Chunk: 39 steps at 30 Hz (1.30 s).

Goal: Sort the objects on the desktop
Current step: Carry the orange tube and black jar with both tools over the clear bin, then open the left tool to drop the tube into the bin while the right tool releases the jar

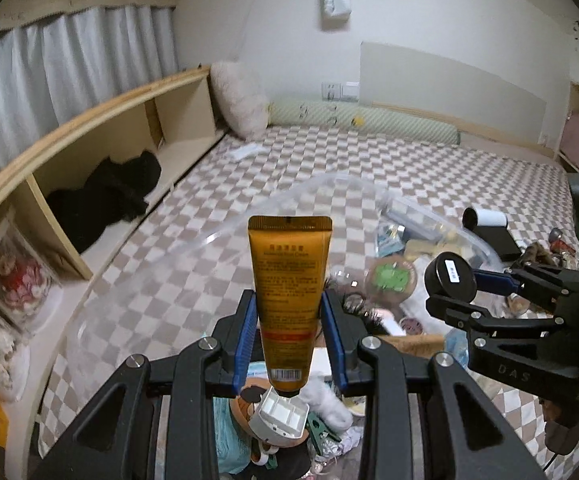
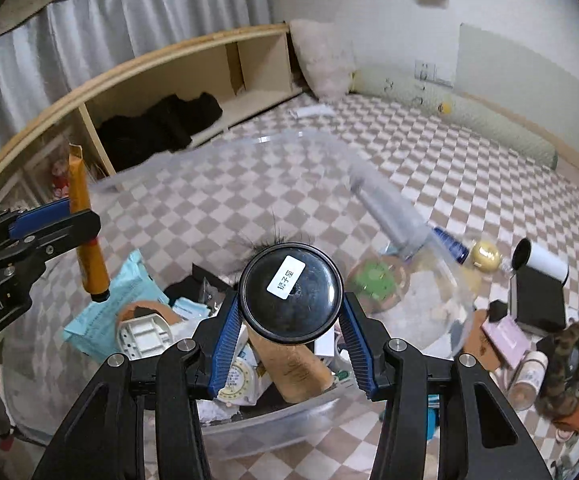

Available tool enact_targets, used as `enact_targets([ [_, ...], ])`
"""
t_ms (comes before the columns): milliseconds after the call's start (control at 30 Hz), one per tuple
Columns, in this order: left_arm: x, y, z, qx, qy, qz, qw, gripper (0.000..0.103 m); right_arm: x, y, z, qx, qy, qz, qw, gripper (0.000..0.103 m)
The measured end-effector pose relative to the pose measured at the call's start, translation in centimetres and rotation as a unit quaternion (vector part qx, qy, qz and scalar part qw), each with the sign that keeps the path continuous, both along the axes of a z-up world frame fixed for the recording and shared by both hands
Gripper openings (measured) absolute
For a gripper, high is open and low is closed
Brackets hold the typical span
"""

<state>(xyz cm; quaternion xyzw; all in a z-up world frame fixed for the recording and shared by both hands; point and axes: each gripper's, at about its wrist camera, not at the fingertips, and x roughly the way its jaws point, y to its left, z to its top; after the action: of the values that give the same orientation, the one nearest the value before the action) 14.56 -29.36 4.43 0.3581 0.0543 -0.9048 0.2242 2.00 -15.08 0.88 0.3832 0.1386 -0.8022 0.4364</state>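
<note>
While left gripper (image 1: 289, 320) clamps glossy orange tube (image 1: 289, 280) — right gripper (image 2: 291, 332) grips round blk jar (image 2: 291, 290).

bedroom: checkered mattress (image 1: 369, 168); pillow (image 1: 241, 100)

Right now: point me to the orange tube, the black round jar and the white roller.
orange tube (image 1: 288, 280), left wrist view, middle of its printed body.
black round jar (image 2: 291, 291), right wrist view, flat end beside the white label.
white roller (image 2: 545, 266), right wrist view, its white barrel.
</note>
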Motion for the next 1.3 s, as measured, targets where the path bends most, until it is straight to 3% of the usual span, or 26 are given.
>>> enact_targets([
  [133, -0.5, -1.0, -1.2, 0.038, -0.025, 0.009, 0.9989, 0.032, -0.1, -1.1, -1.3, 0.016, -0.006, 0.004, 1.0, 0.05],
  [500, -2.4, -1.4, -3.2, 0.064, -0.098, 0.019, 0.9929, 0.032, -0.1, -3.0, -2.7, 0.049, -0.012, 0.015, 0.999, 0.05],
  [767, -2.5, -1.9, -4.2, 0.098, -0.114, 0.019, 0.9884, 0.032, 0.1, -3.8, -3.4, 0.076, -0.005, 0.02, 0.997, 0.05],
  [1300, -2.9, -1.4, -4.7, 0.082, -0.139, 0.022, 0.9866, 0.033, 0.4, -4.0, -3.6, 0.098, 0.001, 0.024, 0.995, 0.05],
])
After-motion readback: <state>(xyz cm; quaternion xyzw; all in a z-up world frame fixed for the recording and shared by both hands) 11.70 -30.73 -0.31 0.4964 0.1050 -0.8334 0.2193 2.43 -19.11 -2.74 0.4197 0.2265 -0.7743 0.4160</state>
